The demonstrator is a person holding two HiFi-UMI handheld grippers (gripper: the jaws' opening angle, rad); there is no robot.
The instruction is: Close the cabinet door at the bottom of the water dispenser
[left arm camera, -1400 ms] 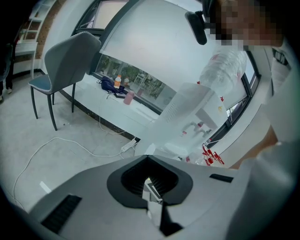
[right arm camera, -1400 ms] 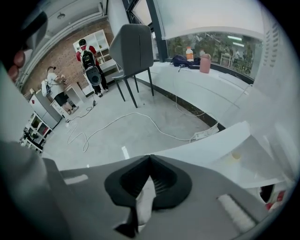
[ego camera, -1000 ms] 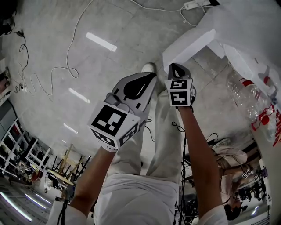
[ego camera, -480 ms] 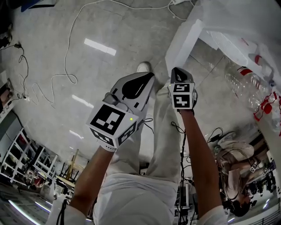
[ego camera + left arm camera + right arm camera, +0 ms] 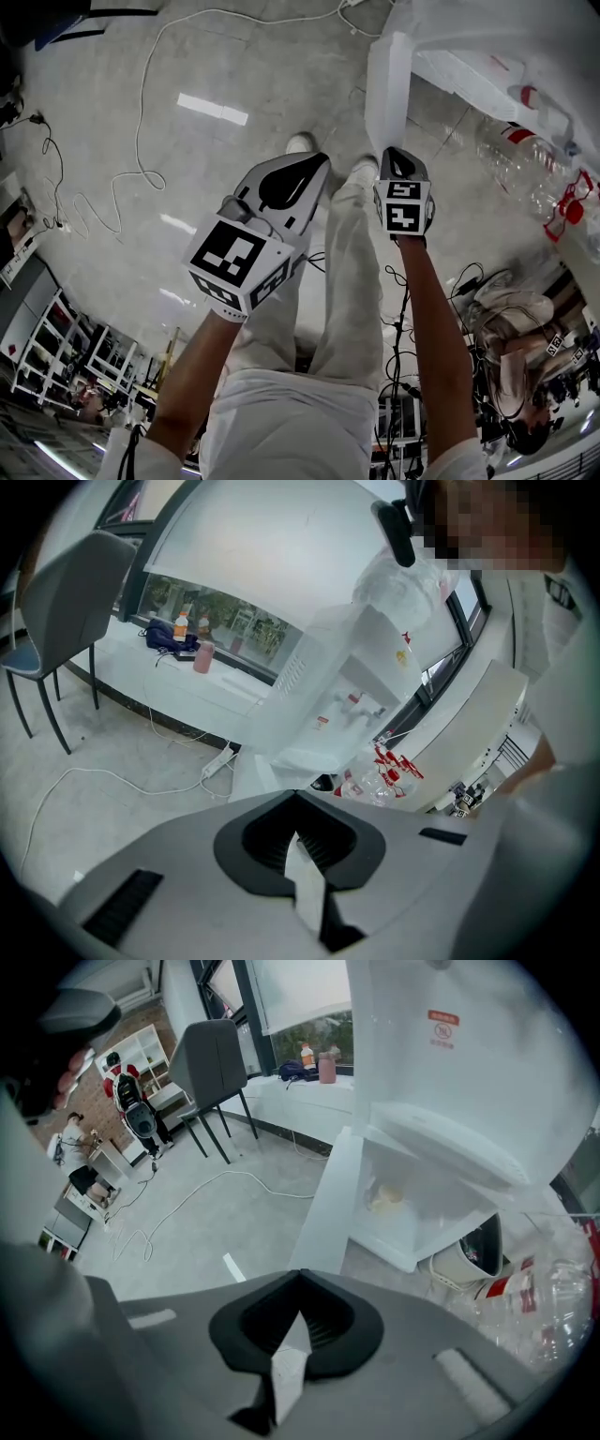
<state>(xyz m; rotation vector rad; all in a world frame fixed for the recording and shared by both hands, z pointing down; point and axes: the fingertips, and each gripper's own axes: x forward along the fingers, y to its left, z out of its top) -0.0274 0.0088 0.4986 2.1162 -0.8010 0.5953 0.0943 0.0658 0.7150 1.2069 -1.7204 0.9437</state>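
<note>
White plastic cabinet door (image 5: 326, 1206) hangs open just ahead of right hand-held gripper (image 5: 300, 1283). Jaws together, empty, likely for pushing door toward white water dispenser (image 5: 469, 1054). Left hand-held gripper (image 5: 296, 808) also closed, idle.

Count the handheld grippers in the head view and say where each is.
2. The left gripper is over the floor, fingers shut. The right gripper is beside it, fingers shut, near the edge of the open white cabinet door. None appear hidden.
</note>
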